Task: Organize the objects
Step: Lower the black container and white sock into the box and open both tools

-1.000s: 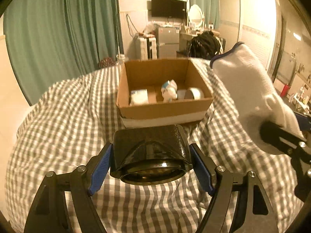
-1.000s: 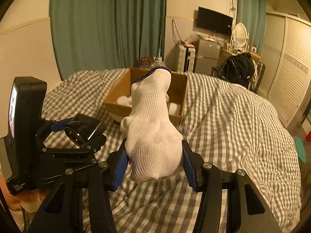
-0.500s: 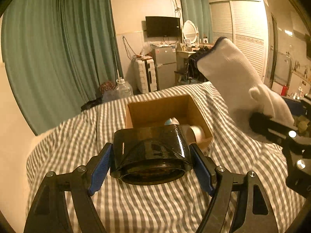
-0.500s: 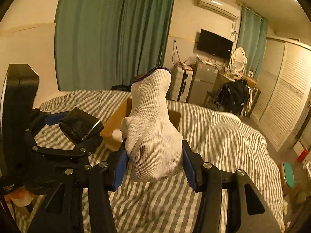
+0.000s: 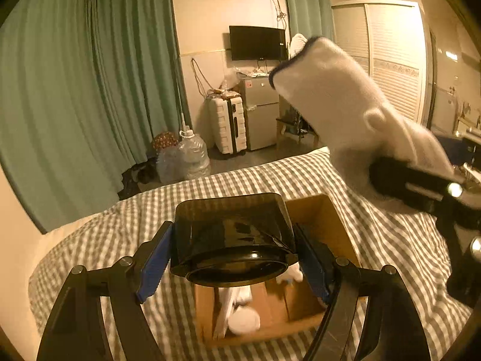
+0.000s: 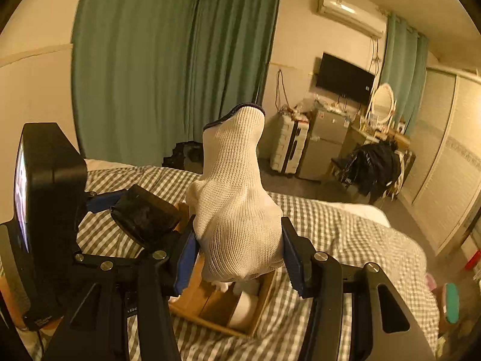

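My left gripper [image 5: 231, 255] is shut on a glossy black container [image 5: 230, 237], held above the open cardboard box [image 5: 327, 225] on the checked bed. My right gripper [image 6: 237, 249] is shut on a white knit glove [image 6: 237, 210] with a dark cuff, standing upright over the same box [image 6: 210, 303]. The glove also shows at the right in the left wrist view [image 5: 339, 105]. The black container shows at the left in the right wrist view [image 6: 144, 213]. White items [image 5: 243, 319] lie in the box, partly hidden by what I hold.
The bed has a grey-and-white checked cover [image 5: 120, 234]. Beyond it are green curtains [image 5: 75, 90], water jugs [image 5: 189, 156], a white suitcase [image 5: 228, 123], a small fridge [image 5: 261, 111], a wall TV [image 5: 257, 42] and a wardrobe [image 6: 451, 165].
Both grippers have risen and moved forward over the box. The box has dropped from the middle of each view to just under the fingers. Both still hold their objects.
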`<action>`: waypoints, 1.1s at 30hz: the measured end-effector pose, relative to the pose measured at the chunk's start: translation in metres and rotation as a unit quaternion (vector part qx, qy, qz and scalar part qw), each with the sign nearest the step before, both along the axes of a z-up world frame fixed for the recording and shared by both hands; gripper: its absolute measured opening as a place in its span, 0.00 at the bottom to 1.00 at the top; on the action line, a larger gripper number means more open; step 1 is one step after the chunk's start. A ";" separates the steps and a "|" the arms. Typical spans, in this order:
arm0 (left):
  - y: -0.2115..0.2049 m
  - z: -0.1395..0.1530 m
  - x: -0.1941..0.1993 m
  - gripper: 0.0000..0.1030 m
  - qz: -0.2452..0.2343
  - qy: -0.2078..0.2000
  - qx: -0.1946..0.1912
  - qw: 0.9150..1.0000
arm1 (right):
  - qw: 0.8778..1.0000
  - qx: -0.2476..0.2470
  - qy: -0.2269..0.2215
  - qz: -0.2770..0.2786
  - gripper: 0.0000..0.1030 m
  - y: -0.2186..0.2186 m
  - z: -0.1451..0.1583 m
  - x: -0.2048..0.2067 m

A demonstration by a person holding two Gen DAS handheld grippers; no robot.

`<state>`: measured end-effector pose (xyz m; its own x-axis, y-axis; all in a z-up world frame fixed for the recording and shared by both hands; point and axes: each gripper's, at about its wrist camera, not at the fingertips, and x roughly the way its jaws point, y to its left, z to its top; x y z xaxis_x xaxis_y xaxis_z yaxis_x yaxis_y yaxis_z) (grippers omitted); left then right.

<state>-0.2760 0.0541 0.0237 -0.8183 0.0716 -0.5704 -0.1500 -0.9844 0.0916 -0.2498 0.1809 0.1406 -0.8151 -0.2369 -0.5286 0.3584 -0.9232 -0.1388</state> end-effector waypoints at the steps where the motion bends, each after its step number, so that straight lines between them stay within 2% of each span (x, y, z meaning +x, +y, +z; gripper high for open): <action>1: -0.001 -0.003 -0.008 0.78 0.000 -0.005 0.004 1.000 | 1.000 -0.005 -0.006 -0.001 0.49 0.001 -0.004 -0.009; 4: -0.001 -0.018 -0.034 0.78 -0.005 -0.024 0.013 1.000 | 0.999 -0.019 -0.033 -0.005 0.49 0.006 -0.023 -0.041; 8: 0.002 -0.048 -0.051 0.78 -0.017 -0.037 0.004 0.999 | 0.997 -0.029 -0.072 -0.001 0.49 0.009 -0.058 -0.071; 12: 0.001 -0.080 -0.064 0.78 -0.027 -0.066 0.000 0.997 | 0.993 -0.024 -0.112 -0.005 0.49 0.014 -0.100 -0.086; 13: 0.002 -0.086 -0.066 0.78 -0.028 -0.071 -0.005 0.997 | 0.991 -0.019 -0.133 -0.004 0.49 0.015 -0.119 -0.091; 16: 0.002 -0.100 -0.070 0.78 -0.028 -0.084 -0.017 0.996 | 0.988 -0.013 -0.153 -0.002 0.49 0.016 -0.133 -0.095; 18: 0.001 -0.106 -0.072 0.78 -0.031 -0.096 -0.010 0.995 | 0.986 -0.014 -0.168 -0.001 0.49 0.018 -0.143 -0.096; 26: -0.002 -0.114 -0.079 0.78 -0.036 -0.108 -0.014 0.993 | 0.983 -0.026 -0.179 0.000 0.53 0.027 -0.150 -0.089; 29: -0.003 -0.115 -0.079 0.79 -0.038 -0.115 -0.009 0.993 | 0.983 -0.028 -0.180 0.000 0.57 0.023 -0.147 -0.087; 31: -0.003 -0.116 -0.081 0.79 -0.038 -0.117 -0.010 0.992 | 0.983 -0.028 -0.179 -0.004 0.69 0.023 -0.146 -0.091; 33: -0.002 -0.117 -0.080 0.81 -0.041 -0.119 -0.013 0.992 | 0.984 -0.028 -0.178 -0.005 0.72 0.023 -0.144 -0.091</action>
